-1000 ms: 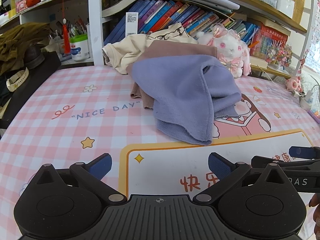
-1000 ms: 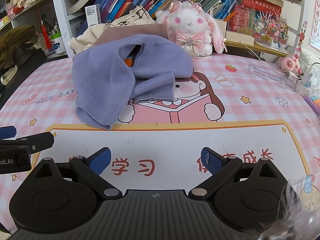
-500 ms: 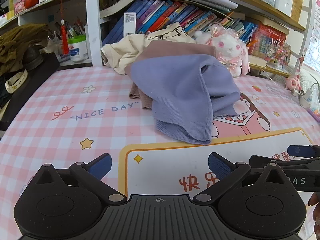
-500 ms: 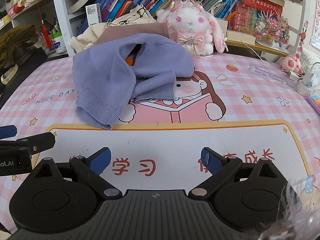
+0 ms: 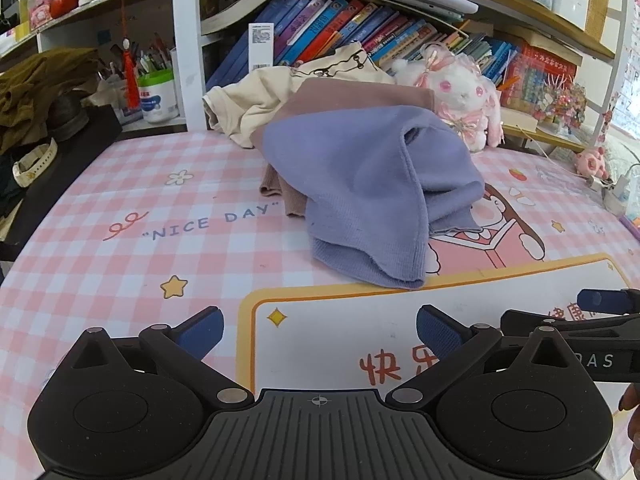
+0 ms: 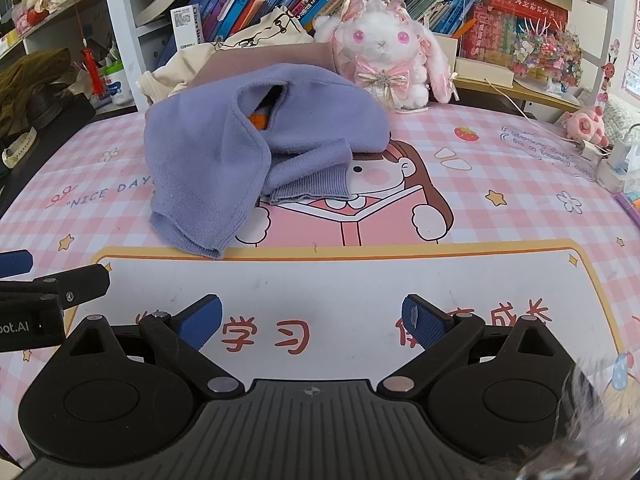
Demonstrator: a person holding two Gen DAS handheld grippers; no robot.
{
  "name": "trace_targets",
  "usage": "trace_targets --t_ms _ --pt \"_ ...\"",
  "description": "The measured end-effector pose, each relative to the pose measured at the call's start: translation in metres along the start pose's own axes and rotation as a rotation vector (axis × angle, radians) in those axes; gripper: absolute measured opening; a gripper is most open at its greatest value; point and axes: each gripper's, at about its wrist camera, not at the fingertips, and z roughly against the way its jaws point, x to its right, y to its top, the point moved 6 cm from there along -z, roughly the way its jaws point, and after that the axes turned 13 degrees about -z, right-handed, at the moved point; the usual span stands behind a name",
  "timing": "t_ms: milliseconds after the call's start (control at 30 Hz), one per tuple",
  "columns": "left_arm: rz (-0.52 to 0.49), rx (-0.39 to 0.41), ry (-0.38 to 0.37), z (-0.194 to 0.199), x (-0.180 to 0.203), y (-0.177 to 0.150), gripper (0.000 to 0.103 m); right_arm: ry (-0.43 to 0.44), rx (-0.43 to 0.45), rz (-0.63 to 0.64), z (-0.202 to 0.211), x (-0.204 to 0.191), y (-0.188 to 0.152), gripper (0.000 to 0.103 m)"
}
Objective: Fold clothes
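A crumpled lavender knit garment lies on top of a pile in the middle of the pink checked mat; it also shows in the right wrist view. Under it is a mauve-brown garment and behind that a cream one. My left gripper is open and empty, low over the mat in front of the pile. My right gripper is open and empty, beside the left one and a little to its right. Neither touches the clothes.
A white and pink plush rabbit sits behind the pile. Shelves of books line the back. A dark heap with a watch sits at the left edge. A power strip and cables lie at the right.
Both grippers have moved slightly forward toward the pile; the clothes look a bit nearer. Jaws unchanged.
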Motion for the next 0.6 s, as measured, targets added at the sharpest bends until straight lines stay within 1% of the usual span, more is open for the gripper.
trace_targets --t_ms 100,333,567,600 --pt "0.001 0.001 -0.013 0.000 0.003 0.000 0.103 0.005 -0.005 0.002 -0.002 0.001 0.001 0.098" --pt "0.034 -0.003 -0.001 0.000 0.006 0.000 0.103 0.037 -0.023 0.029 -0.006 0.002 0.003 0.098" --pt "0.048 -0.003 0.006 -0.001 0.023 0.004 0.103 0.068 -0.035 0.055 -0.011 0.016 0.008 0.098" --pt "0.049 -0.006 0.016 -0.002 0.025 0.004 0.103 0.072 -0.035 0.054 -0.012 0.020 0.010 0.098"
